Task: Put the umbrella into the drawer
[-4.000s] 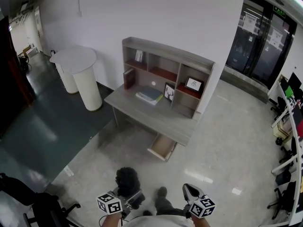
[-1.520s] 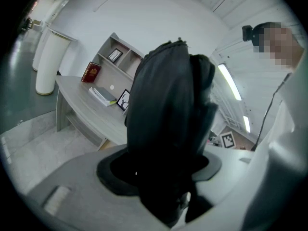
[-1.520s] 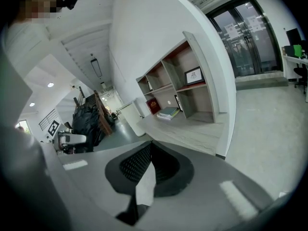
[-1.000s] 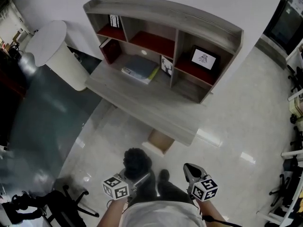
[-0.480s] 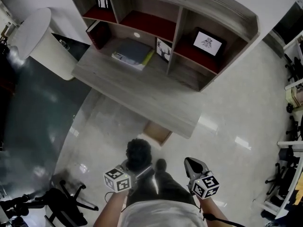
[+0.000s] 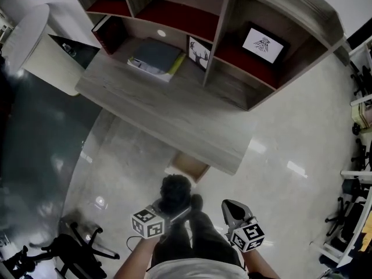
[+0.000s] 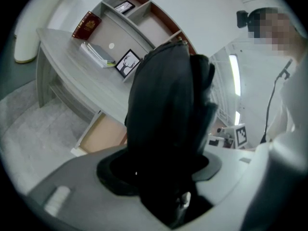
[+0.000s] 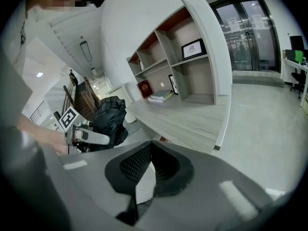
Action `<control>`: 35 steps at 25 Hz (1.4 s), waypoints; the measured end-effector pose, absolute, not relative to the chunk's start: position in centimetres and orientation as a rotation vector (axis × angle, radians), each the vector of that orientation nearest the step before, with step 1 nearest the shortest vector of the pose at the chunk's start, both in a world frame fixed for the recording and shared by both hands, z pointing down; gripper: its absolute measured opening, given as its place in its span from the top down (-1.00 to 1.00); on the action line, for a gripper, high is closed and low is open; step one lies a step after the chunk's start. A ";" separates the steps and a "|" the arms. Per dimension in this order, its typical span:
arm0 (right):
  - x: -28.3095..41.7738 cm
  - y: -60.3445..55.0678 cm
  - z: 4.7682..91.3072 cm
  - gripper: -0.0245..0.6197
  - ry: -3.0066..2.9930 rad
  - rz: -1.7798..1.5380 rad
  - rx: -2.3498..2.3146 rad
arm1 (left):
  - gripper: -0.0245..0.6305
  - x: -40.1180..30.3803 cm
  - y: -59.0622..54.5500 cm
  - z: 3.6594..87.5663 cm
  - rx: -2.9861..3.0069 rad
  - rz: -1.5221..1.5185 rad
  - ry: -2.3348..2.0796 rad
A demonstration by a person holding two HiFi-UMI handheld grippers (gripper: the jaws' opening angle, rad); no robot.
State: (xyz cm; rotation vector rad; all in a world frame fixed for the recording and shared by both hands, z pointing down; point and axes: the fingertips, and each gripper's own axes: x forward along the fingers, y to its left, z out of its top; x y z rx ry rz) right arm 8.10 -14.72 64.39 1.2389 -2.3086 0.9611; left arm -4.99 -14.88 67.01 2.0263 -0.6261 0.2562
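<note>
The left gripper point(image 7: 163, 170), jaws fairly wide, clamps a black folded fabric umbrella point(image 7: 168, 105) in mid-air, short of the open pale wooden drawer point(image 6: 187, 166) under the grey wooden desk point(image 6: 168, 118). The right gripper point(image 8: 150, 148) is closed and empty. Loose folds could snag the desk edge overhead. The umbrella's length runs straight ahead of the jaws, toward the drawer.

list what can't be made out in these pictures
- Drawer interior: head view, desk edge and umbrella cover most of it.
- Pads of the left tongs: left gripper view, buried under the umbrella.
- Framed picture print: every view, too small.
</note>
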 end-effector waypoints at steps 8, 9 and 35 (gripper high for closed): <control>6.7 -15.8 69.7 0.90 -2.286 0.977 1.202 | 0.11 -4.3 -16.1 73.8 1.959 0.288 -0.592; 6.6 -15.9 70.3 0.90 -2.283 0.985 1.199 | 0.11 -4.3 -16.2 74.8 1.946 0.291 -0.588; 6.6 -18.4 82.6 0.90 -2.196 1.077 1.236 | 0.12 -4.4 -18.8 94.0 1.799 0.496 -0.558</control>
